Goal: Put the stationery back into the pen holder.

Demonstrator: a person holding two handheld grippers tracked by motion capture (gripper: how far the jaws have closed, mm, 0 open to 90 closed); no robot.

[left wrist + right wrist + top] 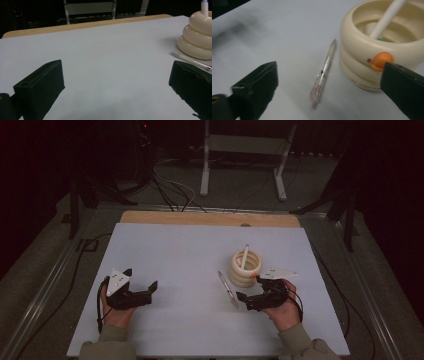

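Observation:
A cream ringed pen holder [246, 268] [197, 37] [384, 42] stands right of the table's middle, with a white pen [244, 256] [387, 18] leaning inside it. A clear pen [227, 288] [323, 73] [191, 61] lies flat on the white table just left of the holder. My right gripper [248, 289] [327, 87] is open, its jaws spread either side of the clear pen and a little short of it. My left gripper [140, 279] [117, 90] is open over bare table at the left, nothing between its jaws.
The white tabletop [185, 265] has a wooden strip [210, 218] along its far edge. Beyond it stand a white metal frame [245, 155] and cables [170, 187] on the floor. Broad free surface lies between the two grippers.

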